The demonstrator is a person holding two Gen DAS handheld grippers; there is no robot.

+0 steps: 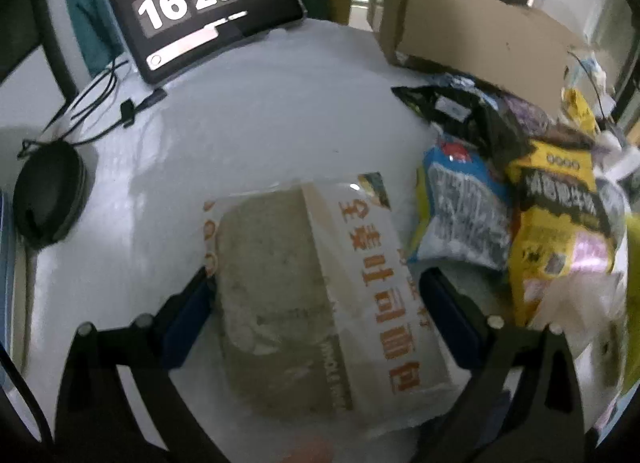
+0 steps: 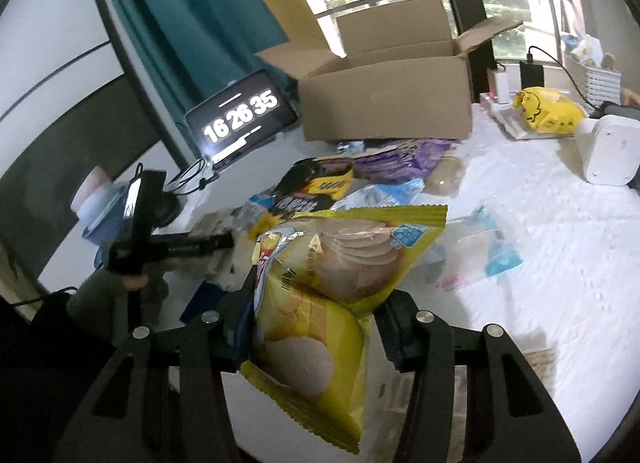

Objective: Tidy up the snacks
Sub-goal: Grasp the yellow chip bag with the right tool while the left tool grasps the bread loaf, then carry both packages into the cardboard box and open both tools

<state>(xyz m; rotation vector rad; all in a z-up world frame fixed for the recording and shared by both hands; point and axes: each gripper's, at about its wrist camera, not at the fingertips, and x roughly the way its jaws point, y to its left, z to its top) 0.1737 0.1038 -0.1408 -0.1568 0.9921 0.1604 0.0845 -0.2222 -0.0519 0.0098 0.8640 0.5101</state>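
**White cloth, snack heap, both tongs loaded**

White, slightly rumpled cloth covers the table I am working over, and daylight comes in through a window with a railing behind it. Teal curtain hangs at the back left. Leaning at the table's far edge is a tablet showing 16 26 35 in big flip digits, with thin black cables trailing from it toward a dark oval pouch on the left.

An open cardboard box stands at the back, flaps up. Just in front of it lies the snack heap: black-and-yellow, purple and blue-white packets overlapping one another. Further right on the cloth sit a yellow plastic bag, a white appliance and a loose clear wrapper.

My left tongs straddle a whole-wheat toast bread pack with orange lettering. The left pad touches its edge, but I cannot tell whether the right pad presses it, nor whether it lies on the cloth or hangs just above it.

My right tongs are clamped on a yellow chip bag printed with round crisps. It is lifted clear of the cloth, tilted, its top leaning toward the box. From the right camera my left hand and its tool show at the table's left edge.
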